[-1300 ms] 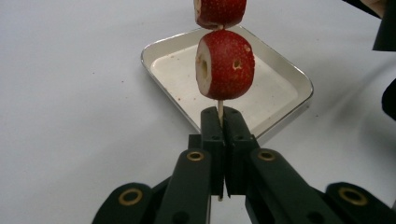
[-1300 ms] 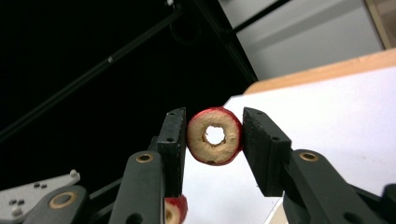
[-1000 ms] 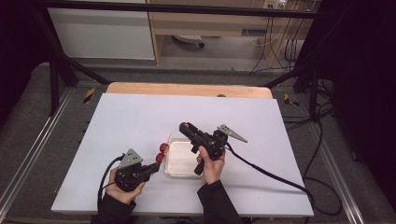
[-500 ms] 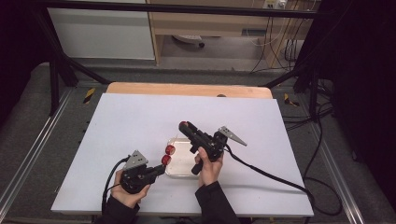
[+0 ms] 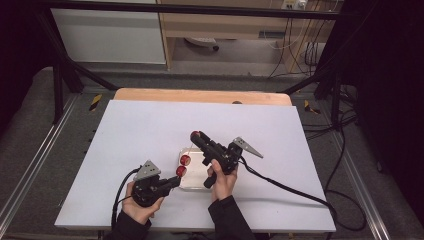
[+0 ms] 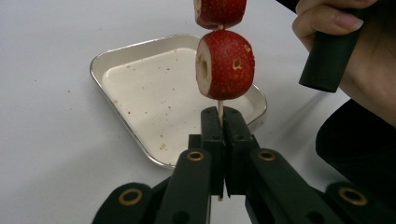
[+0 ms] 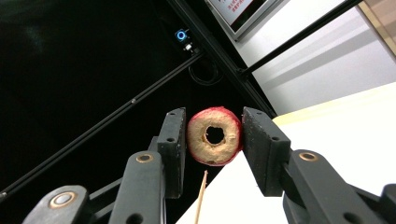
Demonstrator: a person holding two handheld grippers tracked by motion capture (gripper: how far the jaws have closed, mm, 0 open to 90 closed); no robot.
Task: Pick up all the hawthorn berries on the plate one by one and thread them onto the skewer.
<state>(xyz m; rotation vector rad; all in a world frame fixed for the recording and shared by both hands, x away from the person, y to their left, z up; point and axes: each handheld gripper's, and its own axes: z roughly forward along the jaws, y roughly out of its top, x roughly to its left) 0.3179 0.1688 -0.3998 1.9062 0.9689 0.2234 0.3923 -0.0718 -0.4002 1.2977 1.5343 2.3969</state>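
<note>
The left claw is clenched on a thin wooden skewer, the stick pinched between the two black jaws with its lower end showing just beneath them. Two red cored fruit pieces are threaded on the skewer above the jaws — the lower fruit piece sits a little clear of the jaw tips with bare stick between, and the upper fruit piece rides directly above it, the two nearly touching. In the high view the left claw lies at the near left of the white worktop, its skewer angled up and away over the near-left corner of a shallow metal tray.

The tray rests flat on the worktop and carries only scattered specks and crumbs on its pale floor.

The right claw is grasping a third fruit piece — a red-skinned ring with a pale cut face and a round cored hole turned toward the camera, pressed on both sides by the jaw pads. In the high view the right claw is raised above the far side of the tray, pointing up and away from the person, well apart from the skewered pieces. A skewer tip shows below the held ring in the right gripper view, not touching it.
</note>
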